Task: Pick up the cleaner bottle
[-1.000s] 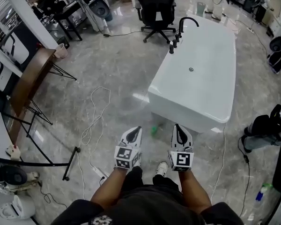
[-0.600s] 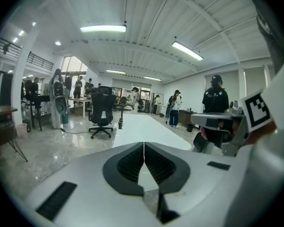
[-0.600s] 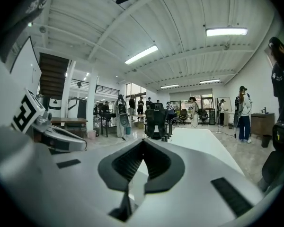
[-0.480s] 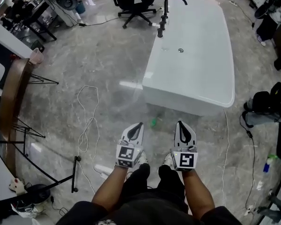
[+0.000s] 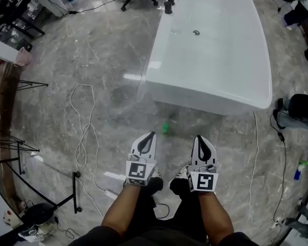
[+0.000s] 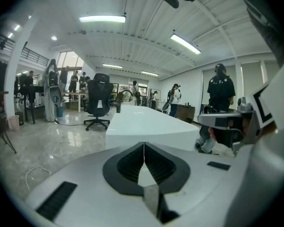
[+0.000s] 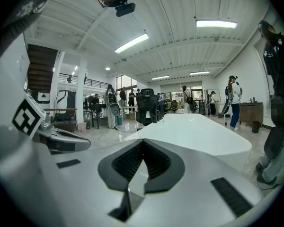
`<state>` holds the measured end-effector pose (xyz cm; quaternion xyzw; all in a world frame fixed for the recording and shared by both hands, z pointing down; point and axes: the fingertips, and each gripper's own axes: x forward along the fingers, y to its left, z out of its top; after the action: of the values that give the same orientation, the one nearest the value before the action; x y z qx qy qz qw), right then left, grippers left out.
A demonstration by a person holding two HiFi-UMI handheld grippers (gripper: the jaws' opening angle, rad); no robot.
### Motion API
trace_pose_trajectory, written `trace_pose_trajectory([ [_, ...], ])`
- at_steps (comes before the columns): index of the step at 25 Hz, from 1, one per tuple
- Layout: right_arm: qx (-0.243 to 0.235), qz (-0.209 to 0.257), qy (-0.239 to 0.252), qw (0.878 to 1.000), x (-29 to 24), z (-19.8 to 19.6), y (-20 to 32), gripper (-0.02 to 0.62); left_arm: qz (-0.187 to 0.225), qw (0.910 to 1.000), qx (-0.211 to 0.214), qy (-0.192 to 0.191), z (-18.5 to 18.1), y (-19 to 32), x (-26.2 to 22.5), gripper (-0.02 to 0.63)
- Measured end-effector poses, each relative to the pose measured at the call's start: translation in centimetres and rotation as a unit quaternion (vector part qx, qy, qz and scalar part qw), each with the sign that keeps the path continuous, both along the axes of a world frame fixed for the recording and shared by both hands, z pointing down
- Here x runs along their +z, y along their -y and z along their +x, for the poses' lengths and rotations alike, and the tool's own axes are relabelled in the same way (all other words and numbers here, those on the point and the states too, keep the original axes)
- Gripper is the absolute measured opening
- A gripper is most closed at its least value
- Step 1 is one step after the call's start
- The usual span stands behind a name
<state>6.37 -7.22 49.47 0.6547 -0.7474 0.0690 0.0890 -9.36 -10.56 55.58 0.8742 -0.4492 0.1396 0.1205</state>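
Pressing together with nothing between them, the jaws of your left gripper (image 6: 143, 146) are closed and empty, and those of your right gripper (image 7: 142, 144) are the same. Both point forward side by side above your feet, toward the near end of a white bathtub (image 5: 215, 60) on the grey floor (image 5: 92, 55). What is probably the cleaner bottle (image 5: 165, 128) shows as a small green thing on the floor just ahead of the left gripper, near the tub's end, but it is too small to be sure. Another bottle (image 5: 297, 169) stands well apart at the far right, so you could go for the wrong one. Reaching in with closed jaws would tip the target over; open them first. A white cable (image 5: 84, 132) looping on your left could snag a foot.
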Motion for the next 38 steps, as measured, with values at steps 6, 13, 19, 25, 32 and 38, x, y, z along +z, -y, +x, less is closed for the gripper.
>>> trace_pose_trajectory([
  [6, 0.008, -0.011, 0.004, 1.0, 12.8, 1.4, 0.7, 0.017, -0.006, 1.0, 0.001, 0.007, 1.8, 1.2, 13.4, 0.008],
  [13, 0.001, -0.003, 0.005, 1.0, 25.5, 1.0, 2.8, 0.017, -0.003, 0.9998, 0.02, -0.008, 3.7, 2.6, 25.0, 0.008],
  [19, -0.005, 0.007, 0.0, 1.0, 34.3, 0.5, 3.7, 0.017, 0.017, 0.9997, 0.01, -0.015, 3.9, 2.6, 33.4, 0.008],
  [25, -0.01, 0.02, 0.001, 1.0, 37.1, 0.2, 4.3, 0.017, 0.048, 0.9987, -0.007, -0.018, 3.6, 3.0, 36.2, 0.008],
  [32, -0.007, 0.028, 0.013, 0.999, 36.6, 0.9, 3.8, 0.017, 0.054, 0.9979, 0.034, 0.01, 4.7, 0.7, 37.6, 0.059],
  [38, -0.012, 0.049, 0.027, 0.998, 36.0, 1.7, 4.9, 0.017, -0.007, 0.9997, -0.016, 0.016, 4.1, 0.2, 45.1, 0.301],
])
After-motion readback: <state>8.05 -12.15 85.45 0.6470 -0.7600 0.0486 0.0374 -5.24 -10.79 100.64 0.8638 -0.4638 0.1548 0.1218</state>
